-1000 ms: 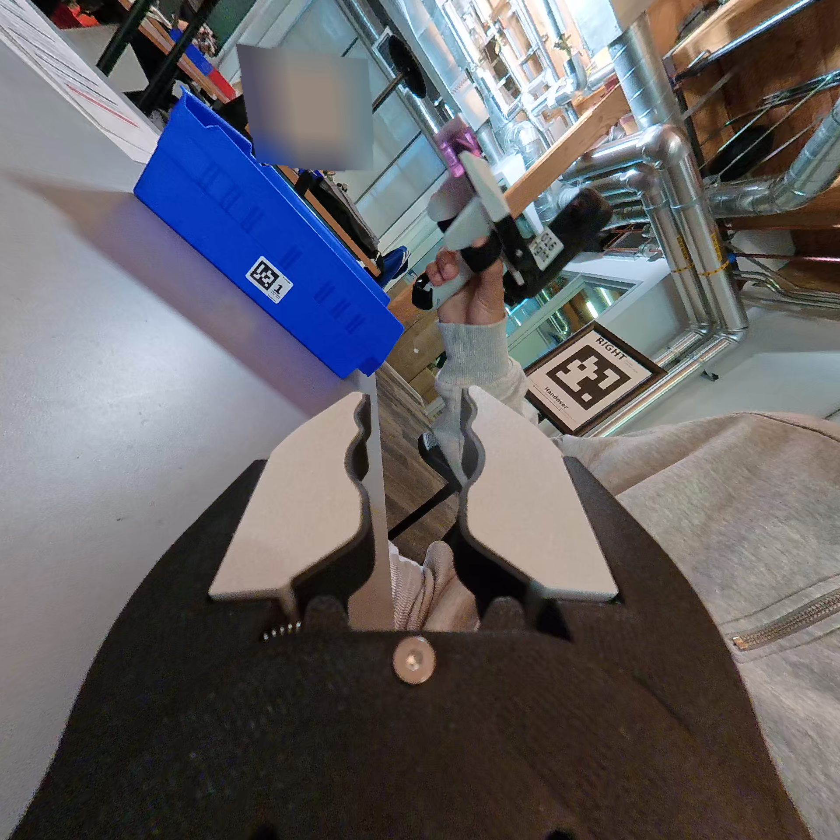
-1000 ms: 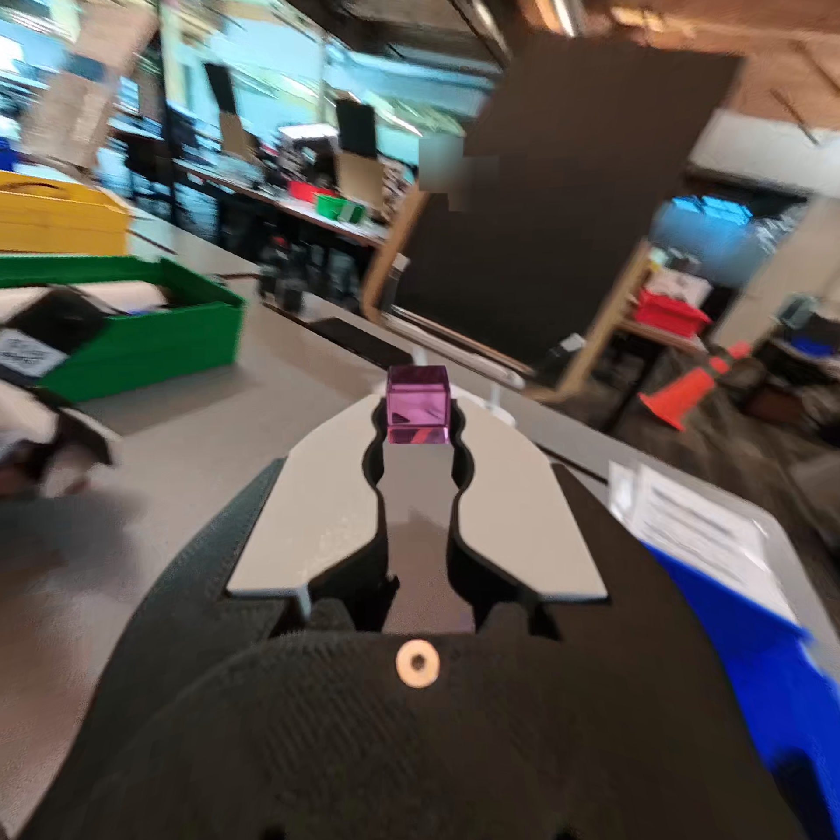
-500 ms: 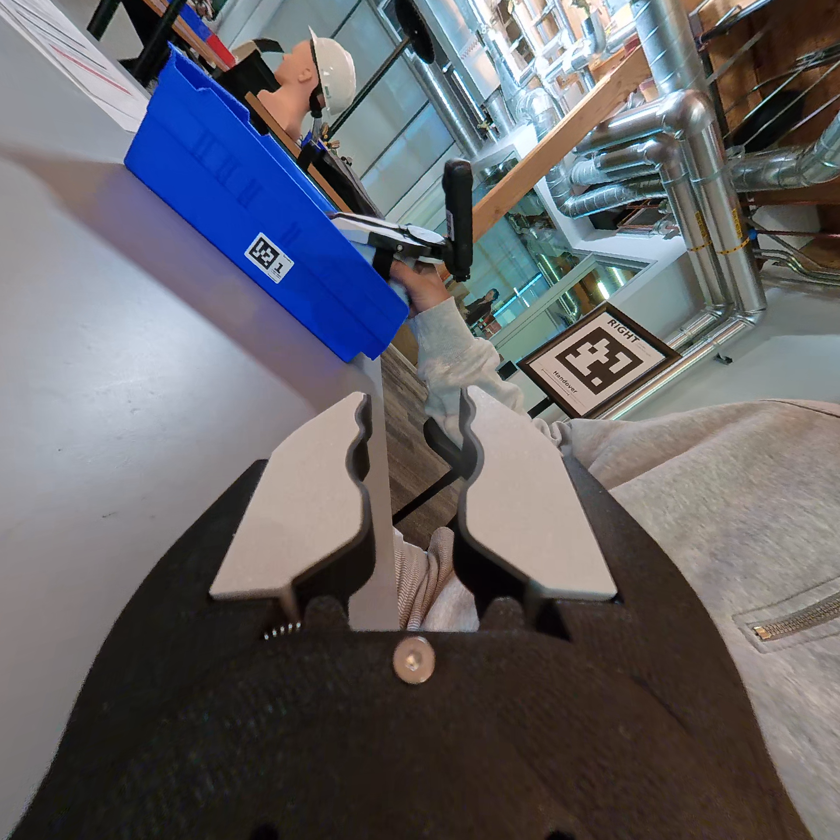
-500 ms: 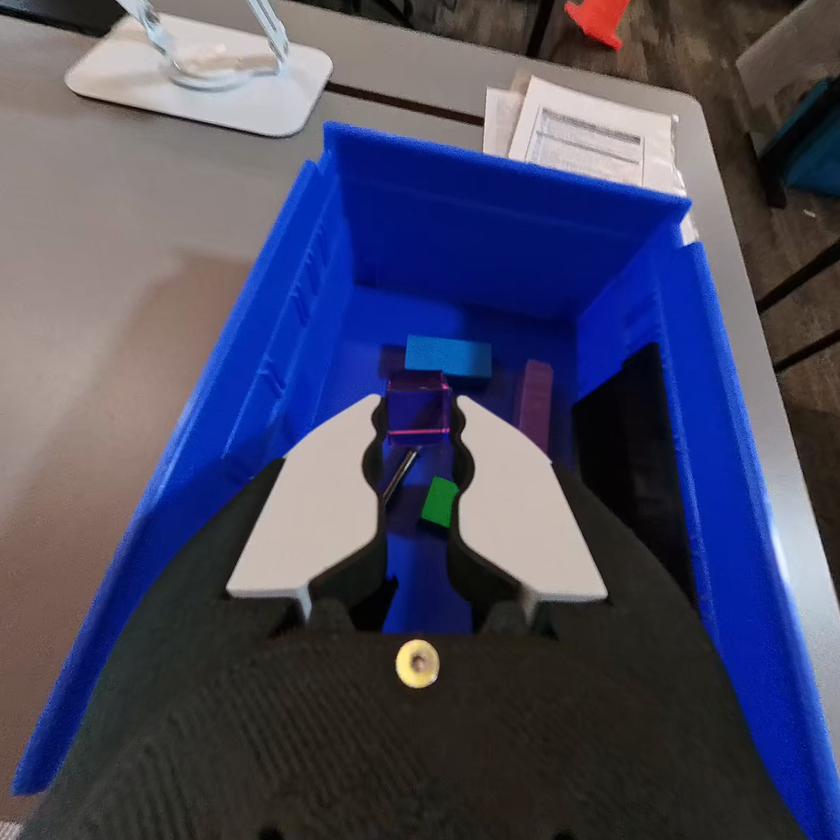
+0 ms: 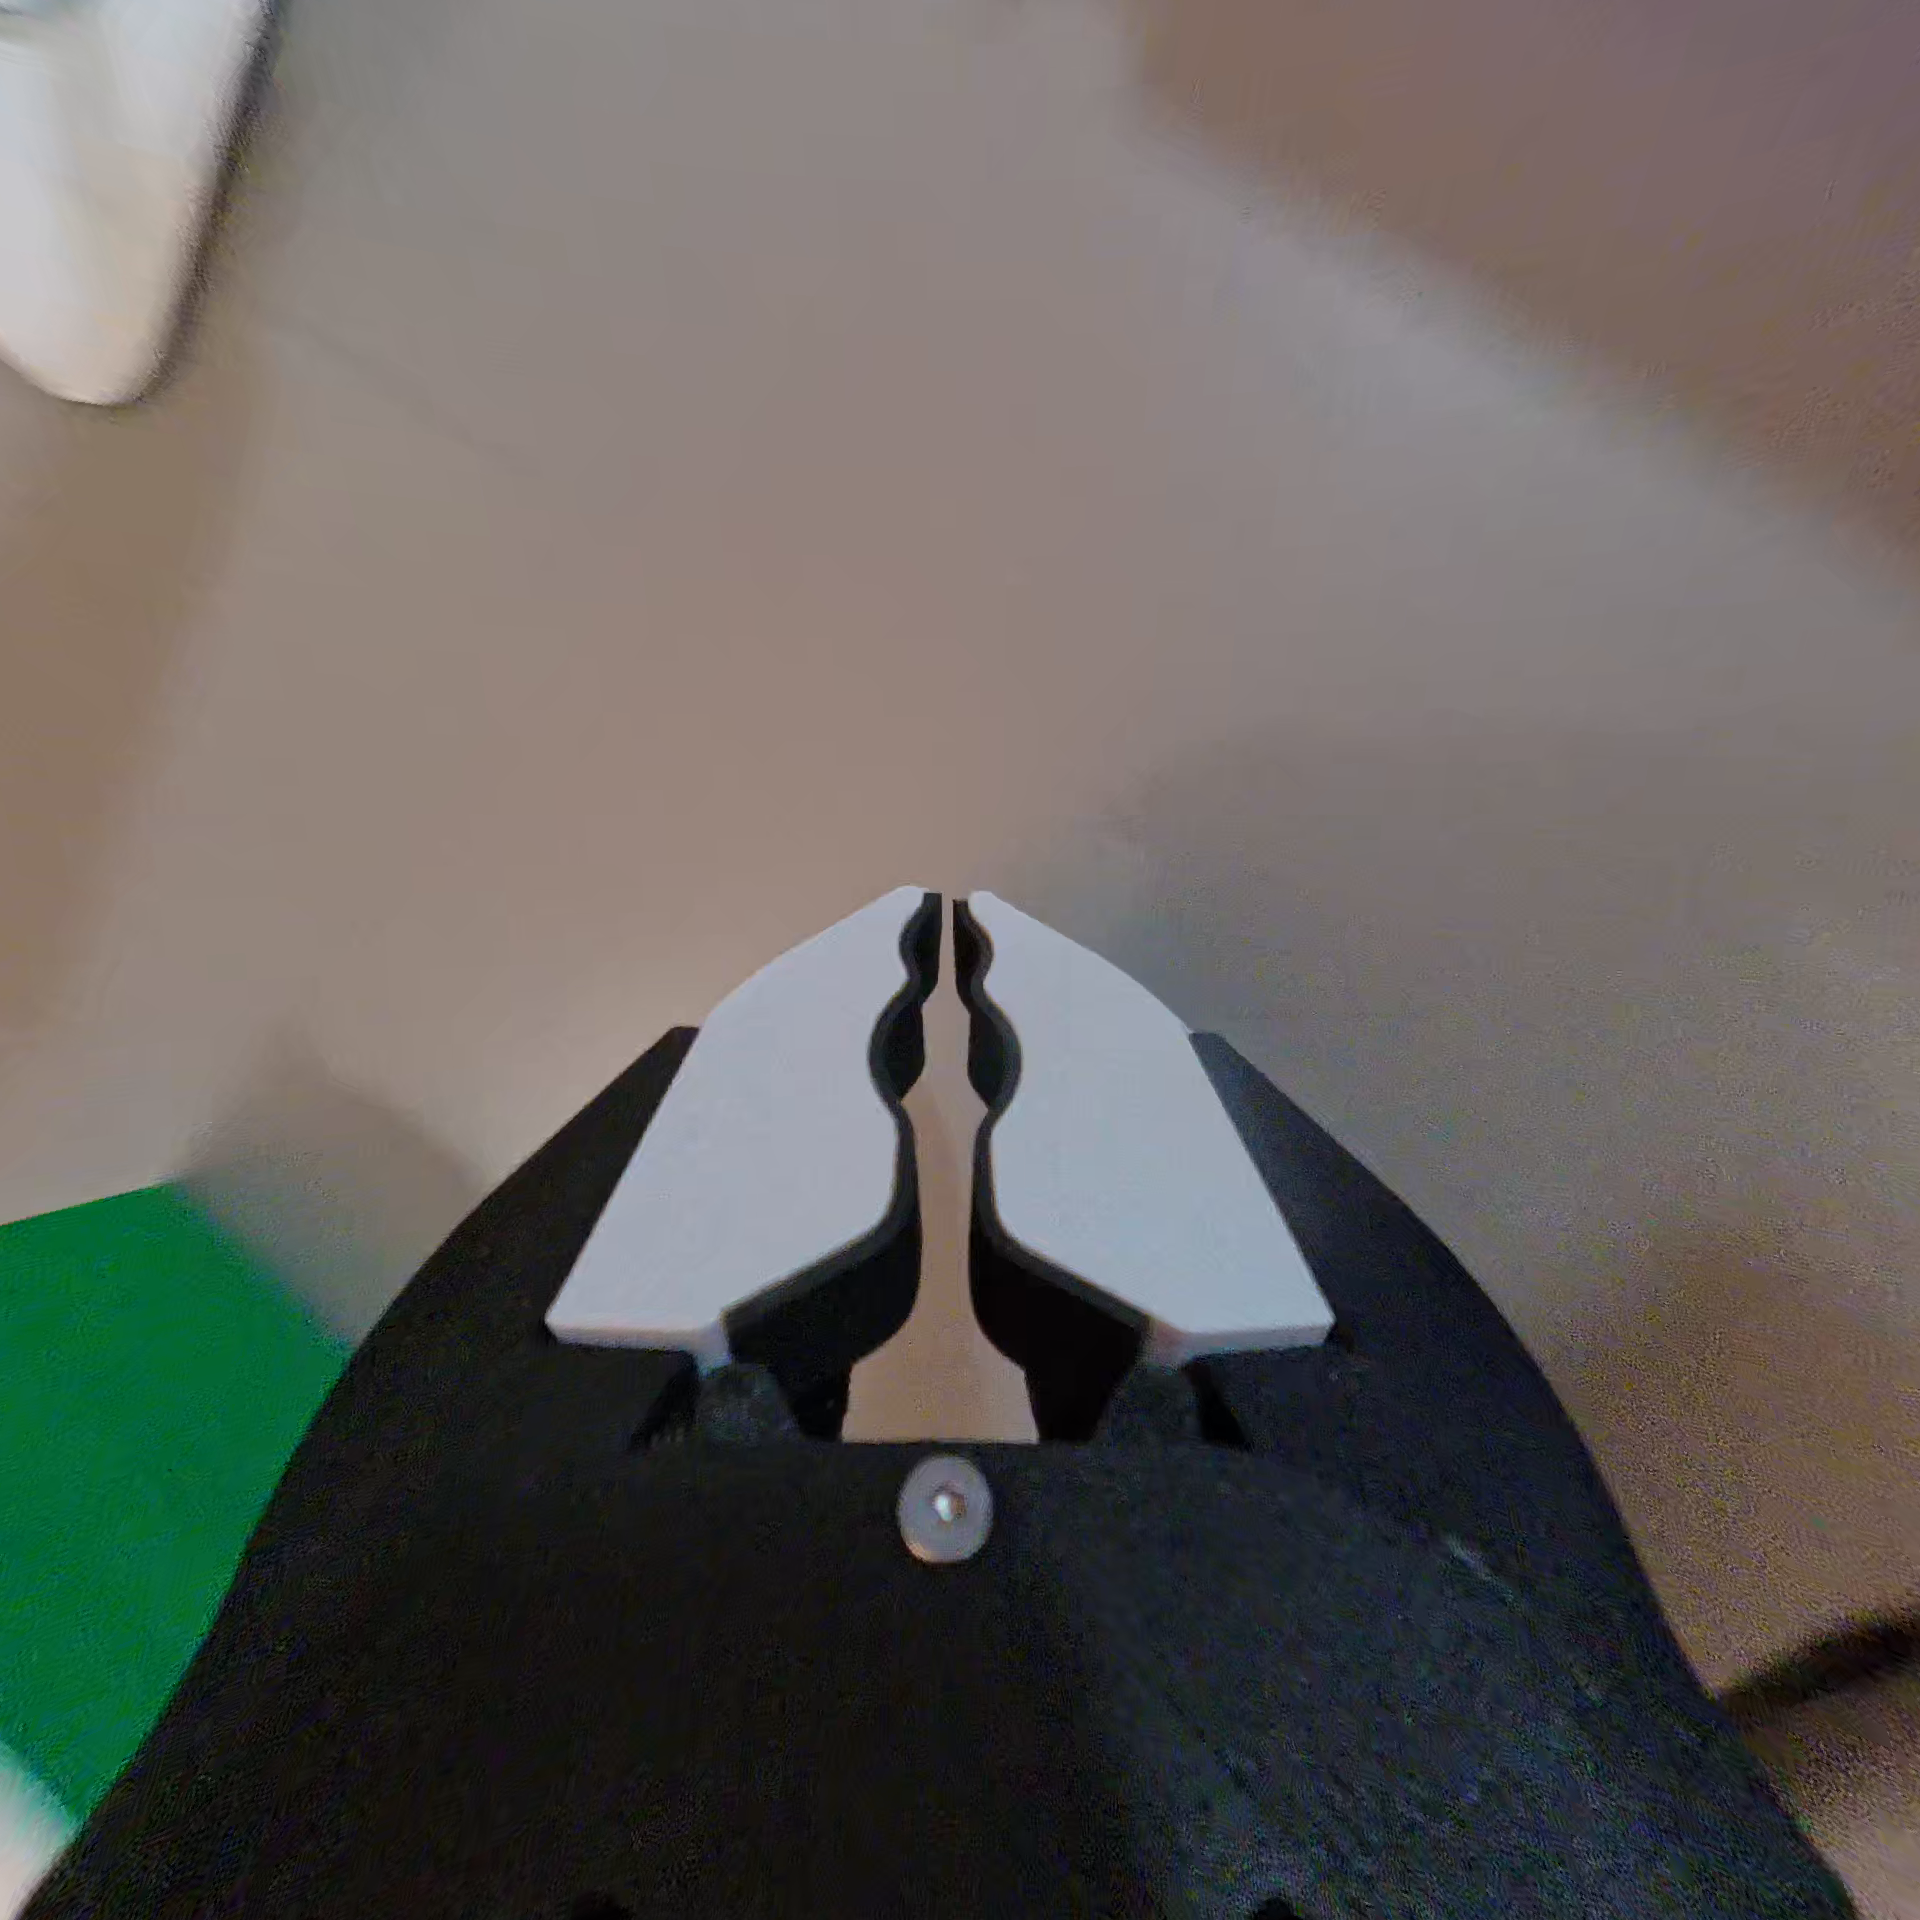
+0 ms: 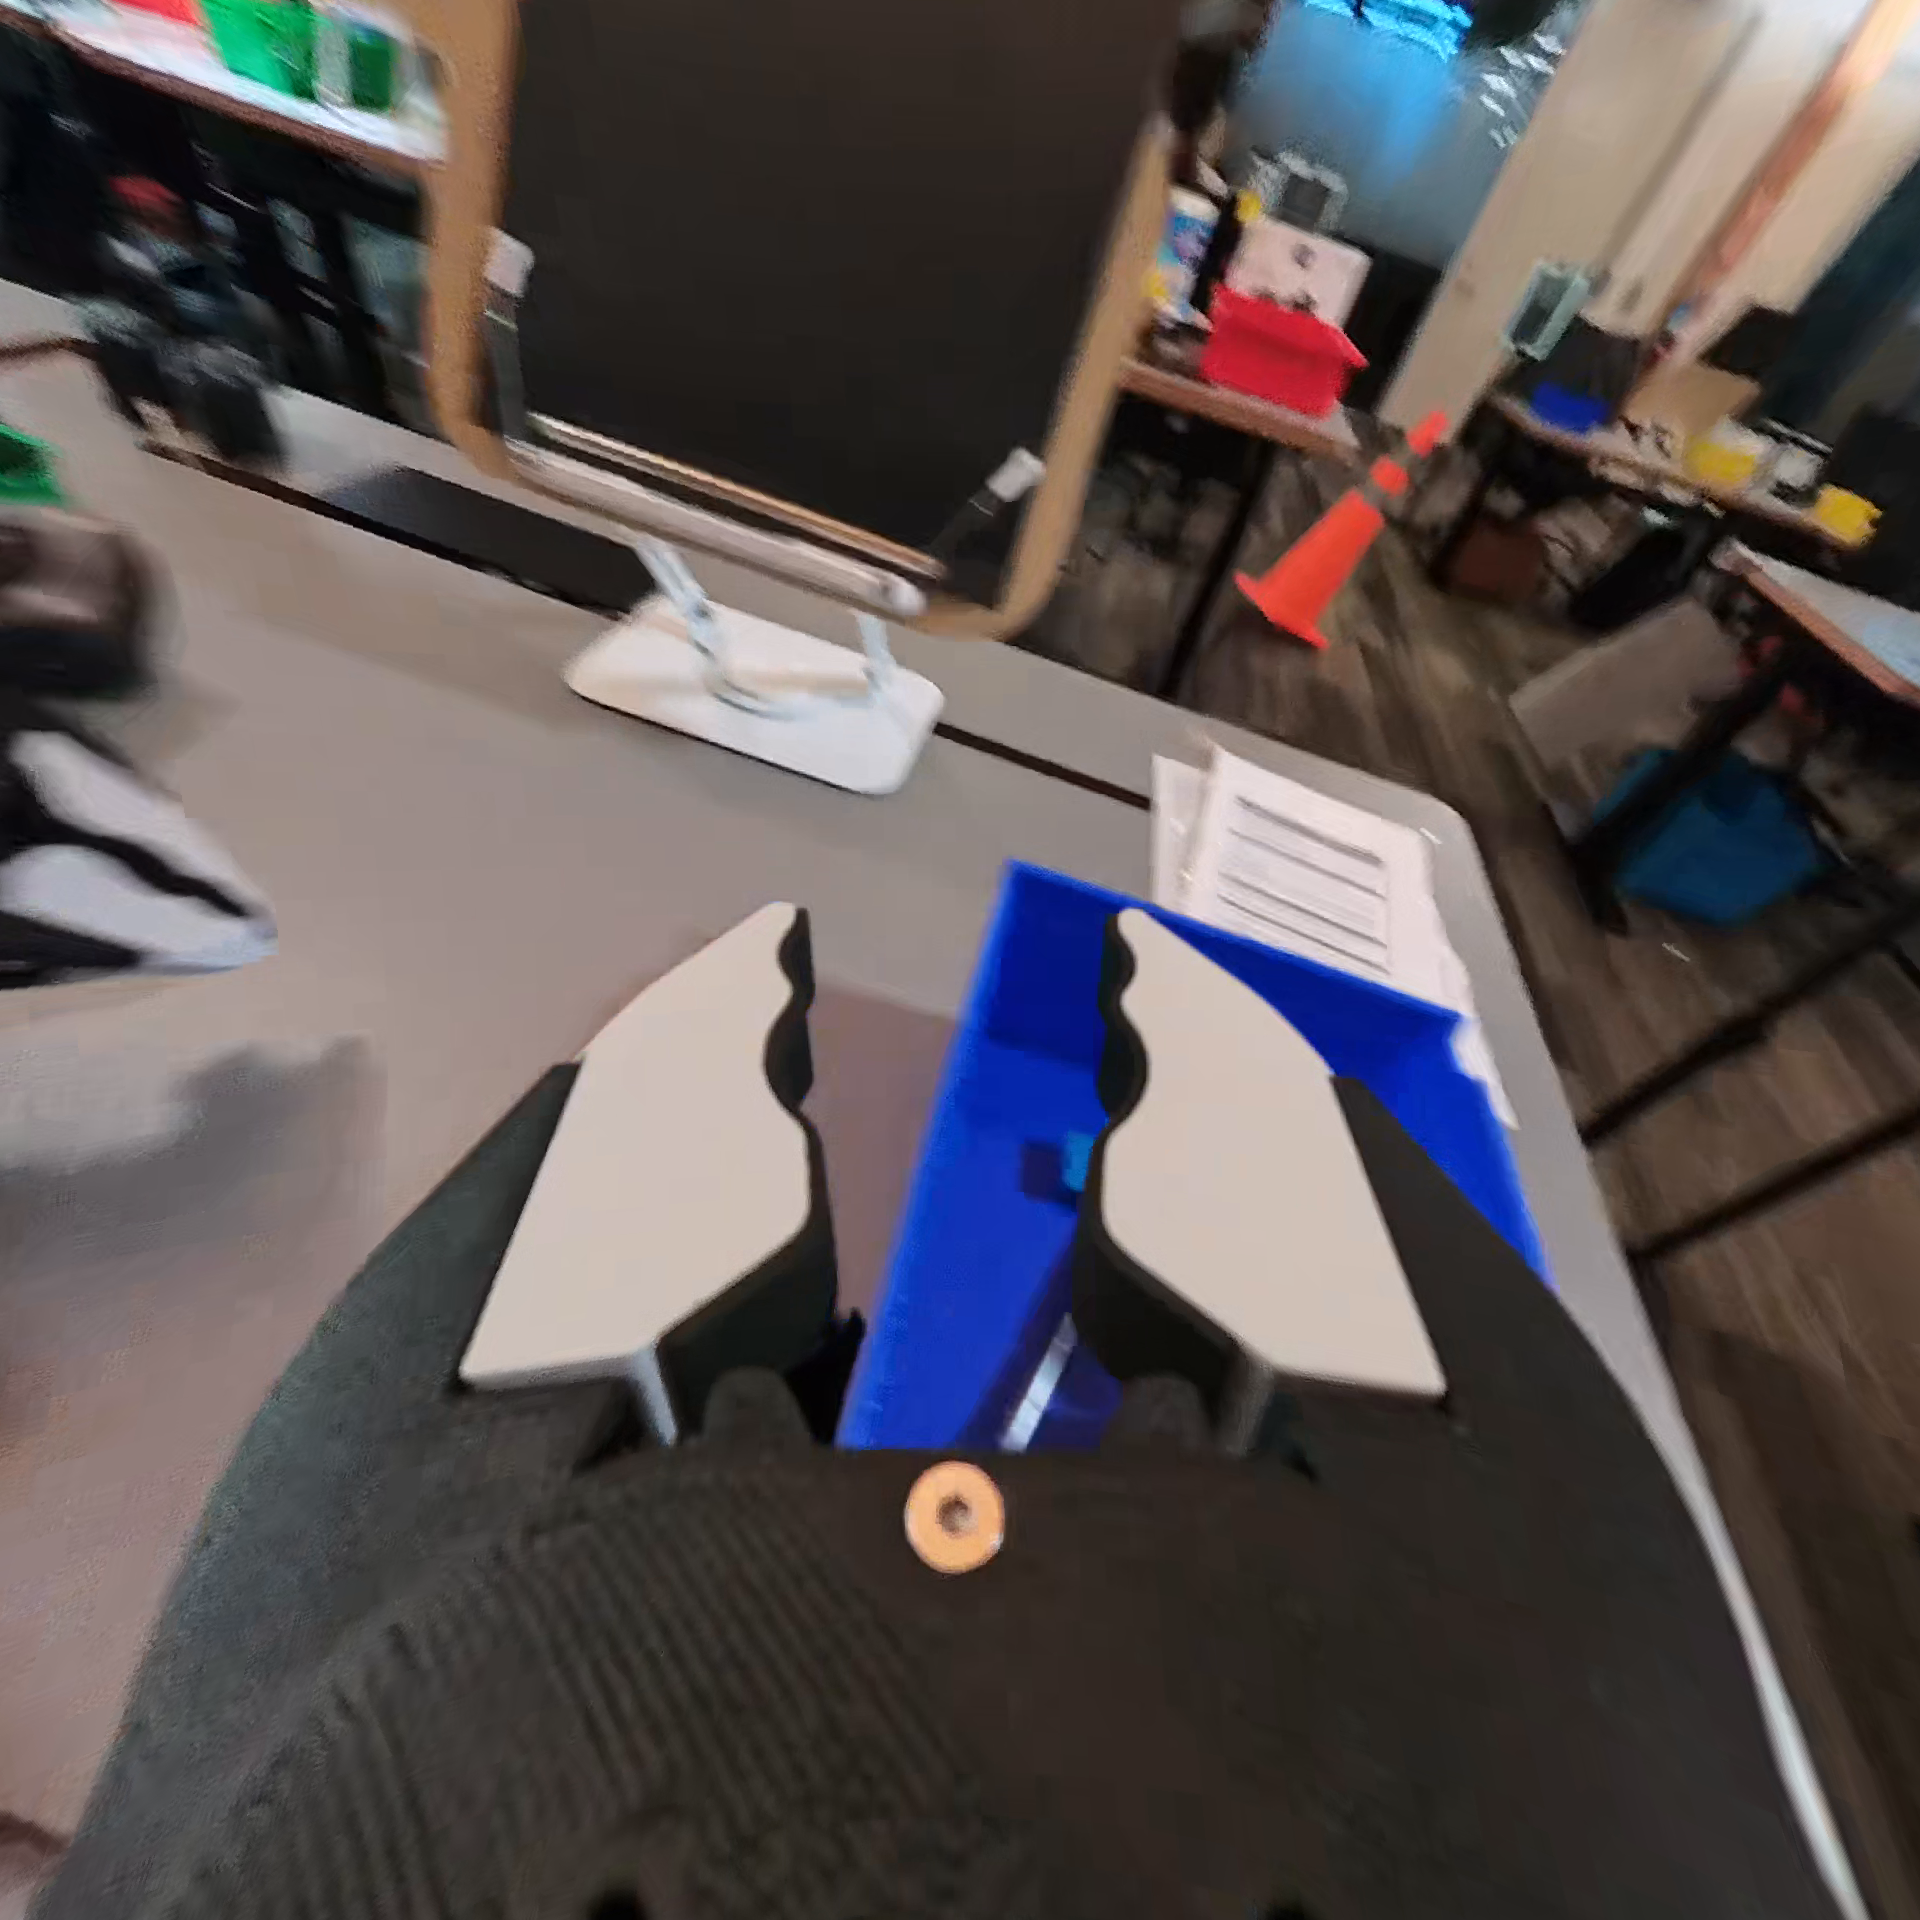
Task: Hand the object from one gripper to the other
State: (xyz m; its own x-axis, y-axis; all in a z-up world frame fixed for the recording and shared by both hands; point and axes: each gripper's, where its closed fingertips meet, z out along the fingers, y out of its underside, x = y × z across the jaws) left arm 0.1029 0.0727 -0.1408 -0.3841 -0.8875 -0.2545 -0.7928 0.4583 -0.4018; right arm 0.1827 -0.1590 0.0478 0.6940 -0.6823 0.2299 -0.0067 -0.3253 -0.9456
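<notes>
My right gripper (image 6: 958,935) is open and empty, held above the near end of the blue bin (image 6: 987,1226) on the grey table. Small blocks (image 6: 1051,1164) lie inside the bin between my fingers, too blurred to tell the purple cube among them. My left gripper (image 5: 948,902) is shut on nothing, its tips nearly touching, and points down at the bare grey table (image 5: 1039,520). A blurred black and white shape (image 6: 94,883) at the left edge of the right wrist view may be the left gripper.
A green bin (image 5: 135,1403) sits at the lower left of the left wrist view, and a white object (image 5: 94,187) at the top left. A white stand (image 6: 758,707), papers (image 6: 1309,873) and the table's right edge lie beyond the blue bin. An orange cone (image 6: 1330,561) stands on the floor.
My right gripper opened, no longer holds the purple cube, and pulled back up from inside the blue bin. My left gripper swung down toward the table and shut.
</notes>
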